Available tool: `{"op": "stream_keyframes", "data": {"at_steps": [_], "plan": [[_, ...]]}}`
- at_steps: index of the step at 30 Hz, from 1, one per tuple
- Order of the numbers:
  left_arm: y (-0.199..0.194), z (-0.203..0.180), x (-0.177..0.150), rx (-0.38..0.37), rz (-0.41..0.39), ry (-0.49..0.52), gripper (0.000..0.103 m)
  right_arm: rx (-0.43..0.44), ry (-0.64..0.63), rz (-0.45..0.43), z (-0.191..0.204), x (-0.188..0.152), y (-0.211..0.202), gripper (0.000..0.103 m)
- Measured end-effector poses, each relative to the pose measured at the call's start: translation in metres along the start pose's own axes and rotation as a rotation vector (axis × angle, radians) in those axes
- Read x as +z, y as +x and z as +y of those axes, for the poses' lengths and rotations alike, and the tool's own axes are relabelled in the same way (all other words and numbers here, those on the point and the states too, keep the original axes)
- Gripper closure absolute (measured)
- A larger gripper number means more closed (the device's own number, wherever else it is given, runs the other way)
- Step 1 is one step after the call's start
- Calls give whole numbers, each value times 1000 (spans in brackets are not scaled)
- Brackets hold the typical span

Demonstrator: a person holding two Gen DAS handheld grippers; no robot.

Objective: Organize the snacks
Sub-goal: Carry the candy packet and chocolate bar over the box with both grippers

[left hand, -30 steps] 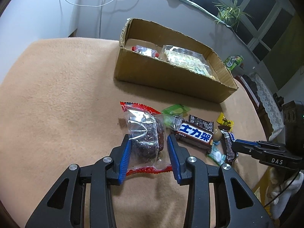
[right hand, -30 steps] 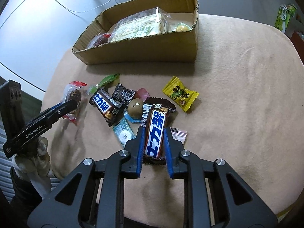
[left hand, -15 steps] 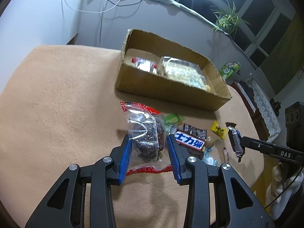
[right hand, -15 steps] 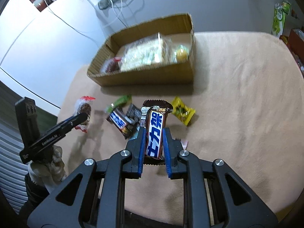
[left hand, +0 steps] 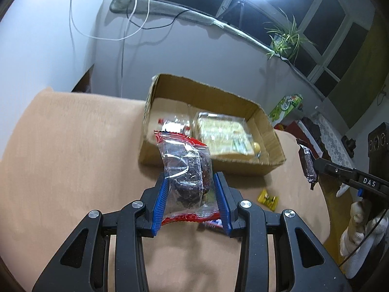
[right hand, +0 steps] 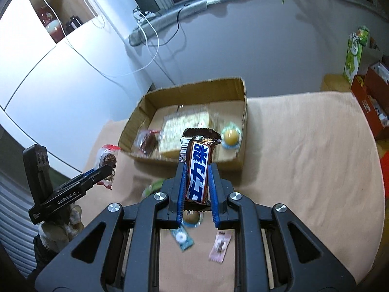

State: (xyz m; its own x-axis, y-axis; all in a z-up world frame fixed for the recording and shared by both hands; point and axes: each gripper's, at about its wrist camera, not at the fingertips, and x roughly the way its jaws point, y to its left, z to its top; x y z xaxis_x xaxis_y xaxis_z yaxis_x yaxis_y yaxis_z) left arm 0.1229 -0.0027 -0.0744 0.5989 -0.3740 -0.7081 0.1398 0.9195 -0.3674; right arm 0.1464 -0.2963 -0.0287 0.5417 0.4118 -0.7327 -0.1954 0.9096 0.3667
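Snacks clamped in both grippers' fingers (left hand: pixel 220 194) over tan-clothed table (right hand: pixel 304 160), cardboard box (right hand: pixel 187 95) near grey wall.

One box (right hand: pixel 184 92) stands on one table (right hand: pixel 304 158), with three snacks inside. Two grippers, left (left hand: pixel 192 194) and right (right hand: pixel 197 187), each carry one snack. At least five small sweets lie loose. One plant (left hand: pixel 284 39).

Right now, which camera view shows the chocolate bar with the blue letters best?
The right wrist view: the chocolate bar stands upright between the right gripper pads, its label facing the camera. The left wrist view shows it only edge-on and small, at the right edge, beside the cardboard box.
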Motion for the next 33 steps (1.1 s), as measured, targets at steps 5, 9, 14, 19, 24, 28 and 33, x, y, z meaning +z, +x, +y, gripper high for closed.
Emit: {"op": "stream_keyframes", "data": {"at_steps": [5,9,14,19,24,28,33], "plan": [[3,-5,11,-5,-16,3,67,-7,-5,-12,0,13,8,85],[10,-7,21,-8,-18,-4,67,-22,-5,-8,-3,22,19,85],[22,-16,30,-2,-9,19,67,-39,0,6,-5,30,35,85],[34,-20,41,14,0,29,67,-59,-5,14,-7,40,48,85],[43,-21,49,36,7,43,67,-83,-22,23,-8,49,60,85],[50,-21,51,55,12,59,67,-94,-32,35,-7,54,70,85],[60,-21,53,84,35,85,67,-110,-57,43,-3,56,78,85]]}}
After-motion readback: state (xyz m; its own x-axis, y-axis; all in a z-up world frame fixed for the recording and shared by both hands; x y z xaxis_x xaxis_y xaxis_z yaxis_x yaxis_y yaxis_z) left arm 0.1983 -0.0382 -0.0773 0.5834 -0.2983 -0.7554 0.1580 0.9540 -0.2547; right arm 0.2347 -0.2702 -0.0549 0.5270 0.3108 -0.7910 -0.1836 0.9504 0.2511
